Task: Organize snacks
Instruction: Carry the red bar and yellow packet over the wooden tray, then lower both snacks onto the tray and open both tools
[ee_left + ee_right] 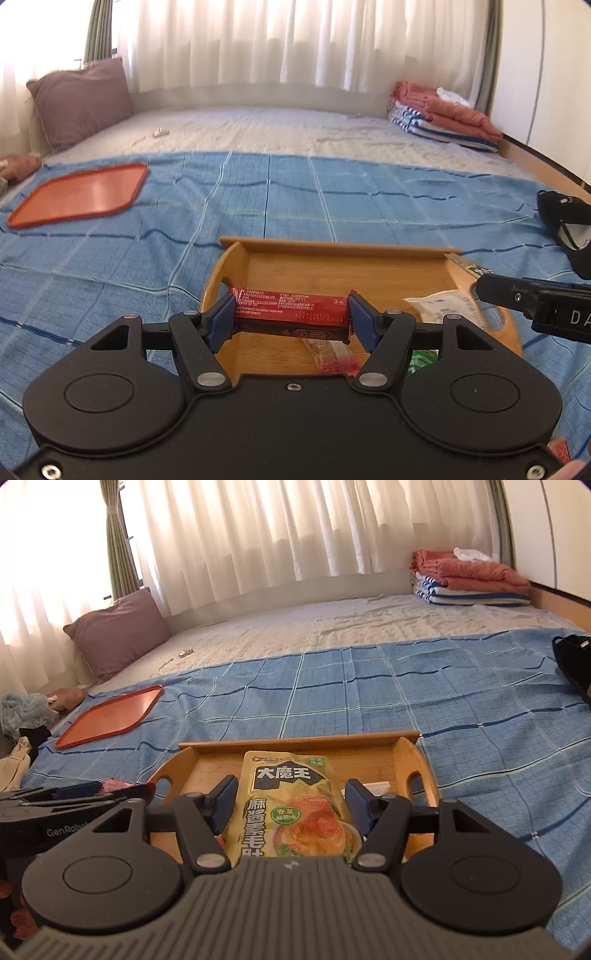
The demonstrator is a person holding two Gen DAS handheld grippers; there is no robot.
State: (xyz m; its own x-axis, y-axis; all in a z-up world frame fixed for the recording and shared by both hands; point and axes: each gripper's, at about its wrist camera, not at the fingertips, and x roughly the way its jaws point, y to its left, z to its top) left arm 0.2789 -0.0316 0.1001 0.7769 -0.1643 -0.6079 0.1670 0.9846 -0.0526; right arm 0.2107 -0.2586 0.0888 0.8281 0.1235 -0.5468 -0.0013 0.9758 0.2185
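Bed with blue checked cover (332, 192); wooden tray (332, 249) upon it. Left gripper (291, 314): pads clamped on the ends of a red snack bar (291, 308), over the tray. Right gripper (290, 805): fingers closed on a yellow snack pouch (291, 797), likewise over it. Step judged: placing. Next move calls for lowering into free tray floor, then releasing.

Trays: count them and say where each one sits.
2. A wooden tray with handles lies on the blue cloth just ahead of both claws, holding snack packets. A flat orange tray lies farther off to the left on the same cloth, near the pillow.
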